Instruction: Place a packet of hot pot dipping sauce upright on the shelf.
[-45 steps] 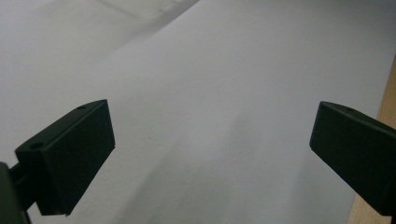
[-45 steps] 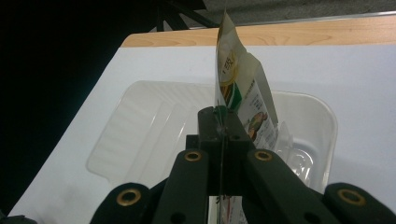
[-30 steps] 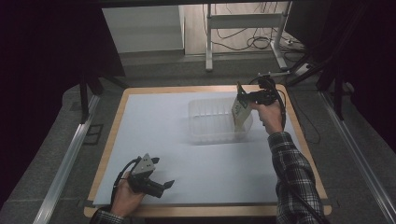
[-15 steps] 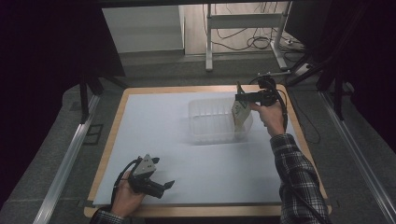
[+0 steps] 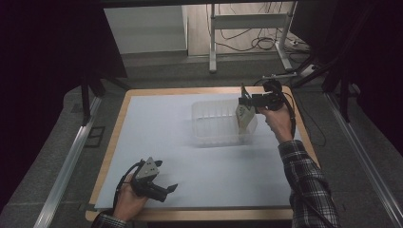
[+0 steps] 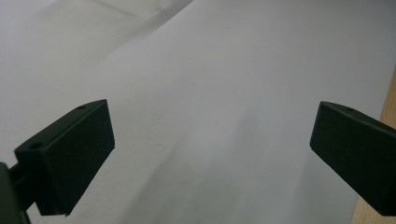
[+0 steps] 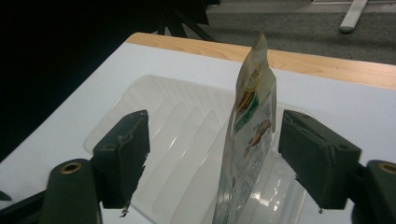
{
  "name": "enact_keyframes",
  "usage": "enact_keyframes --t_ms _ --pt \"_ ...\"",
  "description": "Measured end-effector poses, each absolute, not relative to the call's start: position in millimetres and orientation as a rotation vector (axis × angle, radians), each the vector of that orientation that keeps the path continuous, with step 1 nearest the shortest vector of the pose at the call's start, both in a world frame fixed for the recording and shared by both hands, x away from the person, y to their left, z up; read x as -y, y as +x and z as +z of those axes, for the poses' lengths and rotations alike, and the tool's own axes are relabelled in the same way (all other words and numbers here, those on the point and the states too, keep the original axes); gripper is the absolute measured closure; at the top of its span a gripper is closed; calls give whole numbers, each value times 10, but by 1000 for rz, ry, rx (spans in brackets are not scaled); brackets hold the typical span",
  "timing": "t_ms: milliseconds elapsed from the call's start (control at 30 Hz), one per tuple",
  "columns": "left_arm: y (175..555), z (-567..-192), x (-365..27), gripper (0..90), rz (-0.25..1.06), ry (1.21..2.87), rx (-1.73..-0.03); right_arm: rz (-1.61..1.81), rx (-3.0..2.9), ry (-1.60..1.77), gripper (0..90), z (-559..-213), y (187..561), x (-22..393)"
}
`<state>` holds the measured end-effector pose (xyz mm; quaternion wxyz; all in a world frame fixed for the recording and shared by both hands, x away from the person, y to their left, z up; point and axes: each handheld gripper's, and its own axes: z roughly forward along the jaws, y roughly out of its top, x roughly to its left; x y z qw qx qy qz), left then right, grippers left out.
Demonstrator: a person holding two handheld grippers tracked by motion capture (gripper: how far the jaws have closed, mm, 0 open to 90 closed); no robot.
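Sitting down at about 7 o'clock on the surface point(image 5: 199, 118), near the front edge, is the left gripper point(image 5: 164, 189), held in the person's left hand point(image 5: 127, 203). Its jaws are spread wide with nothing between them, just the white sheet under them in the left gripper view, plus a sliver of wooden edge at the right.

Further out, around 1 o'clock, there's a clear plastic tray point(image 5: 214, 124) with a ribbed bottom, resting on the white sheet. The right gripper point(image 5: 244, 100) hangs over the tray's right end, held by the right hand point(image 5: 275, 116) coming out of a plaid sleeve point(image 5: 309, 185).

A printed snack pouch point(image 7: 247, 140) stands upright in that right end of the tray, top edge pointing up. In the right gripper view the jaws sit apart on either side of it, with the pouch much closer to the right jaw. Can't really tell if that jaw is touching it or not.

Past the surface is grey floor with a metal frame point(image 5: 247, 28) and some cables.
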<state>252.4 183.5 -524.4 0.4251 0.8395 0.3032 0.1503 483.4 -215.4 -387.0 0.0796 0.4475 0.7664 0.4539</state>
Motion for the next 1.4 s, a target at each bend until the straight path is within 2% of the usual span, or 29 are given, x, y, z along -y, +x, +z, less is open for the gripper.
enact_keyframes --t_ms 467,1400 --pt "2522 -5242 -1832 0 379 2107 -750 1353 -2318 1219 127 -3841 4673 2138" --pt "2521 -5241 -1828 0 384 2108 -750 1327 -2335 964 21 -3899 4158 2155"
